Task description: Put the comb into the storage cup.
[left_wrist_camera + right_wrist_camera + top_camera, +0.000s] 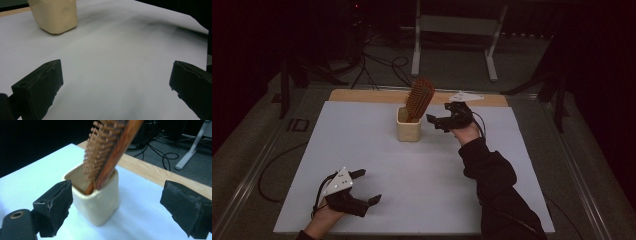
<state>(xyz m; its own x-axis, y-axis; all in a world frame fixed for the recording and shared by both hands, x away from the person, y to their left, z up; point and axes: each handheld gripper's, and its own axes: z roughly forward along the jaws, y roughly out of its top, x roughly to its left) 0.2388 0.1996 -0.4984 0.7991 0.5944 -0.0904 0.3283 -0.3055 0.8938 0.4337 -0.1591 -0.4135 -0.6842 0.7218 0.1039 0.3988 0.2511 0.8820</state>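
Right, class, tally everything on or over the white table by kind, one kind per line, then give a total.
Hairbrush: 1
Cream cup: 1
Grippers: 2, the left gripper and the right gripper, both with jaws open
Total: 4
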